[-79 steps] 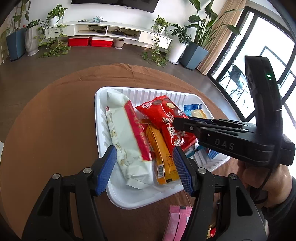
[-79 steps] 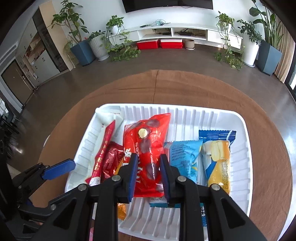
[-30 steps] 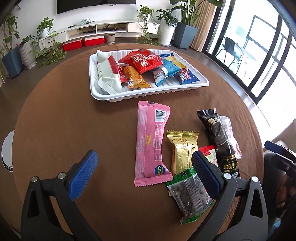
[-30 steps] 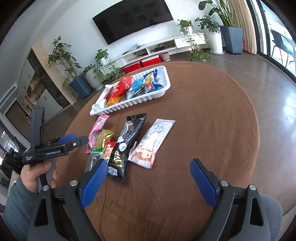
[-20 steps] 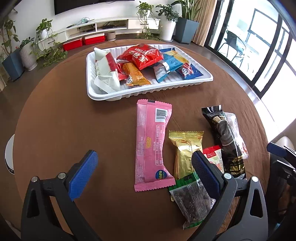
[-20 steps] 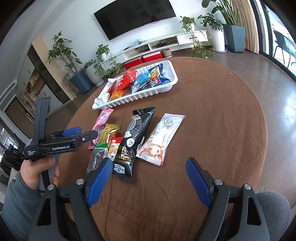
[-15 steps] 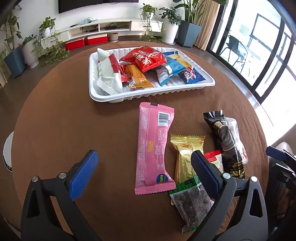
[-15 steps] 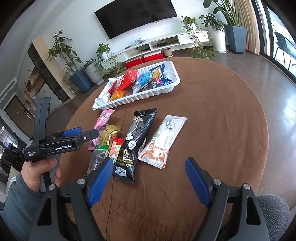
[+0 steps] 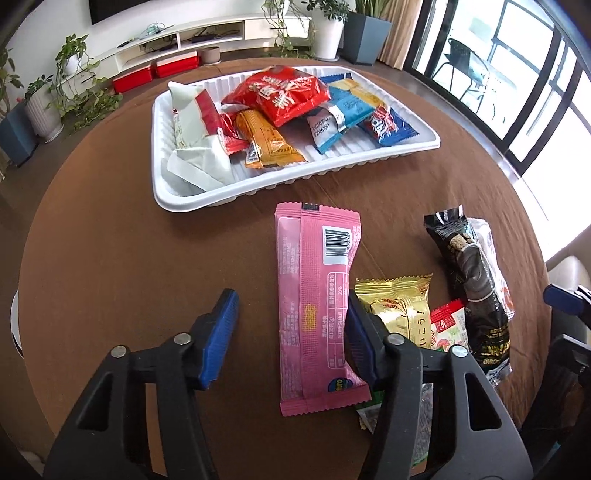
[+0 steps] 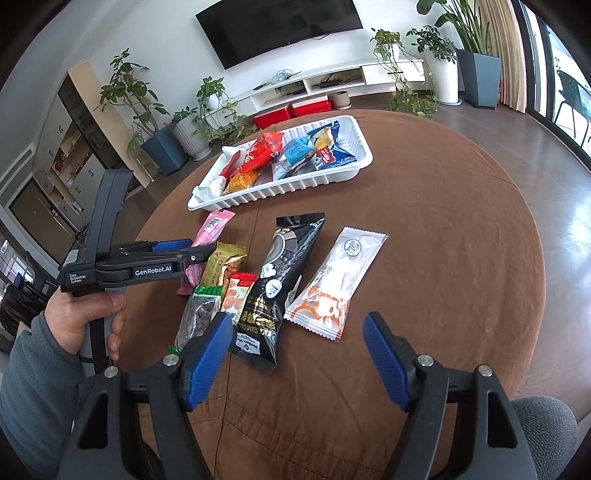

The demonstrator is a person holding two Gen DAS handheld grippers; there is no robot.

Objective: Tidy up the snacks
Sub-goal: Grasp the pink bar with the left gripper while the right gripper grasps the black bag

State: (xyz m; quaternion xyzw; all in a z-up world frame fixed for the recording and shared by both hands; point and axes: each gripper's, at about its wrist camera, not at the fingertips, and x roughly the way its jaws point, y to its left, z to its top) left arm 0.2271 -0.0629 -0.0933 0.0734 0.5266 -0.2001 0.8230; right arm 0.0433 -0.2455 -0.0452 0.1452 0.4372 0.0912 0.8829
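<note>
Pink snack packet (image 9: 320, 306): I've narrowed my left gripper (image 9: 291, 334) down around it, nothing held; right gripper (image 10: 297, 356) wide, empty.

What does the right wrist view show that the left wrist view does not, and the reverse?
Only the right wrist view shows the hand holding the left claw, the whole white and orange packet, and the wall TV.

Only the left wrist view shows the pink packet's barcode clearly, and the pink packet lying between that claw's open fingers.

Both show the white tray of snacks, the black packet and the gold packet on the brown table.
</note>
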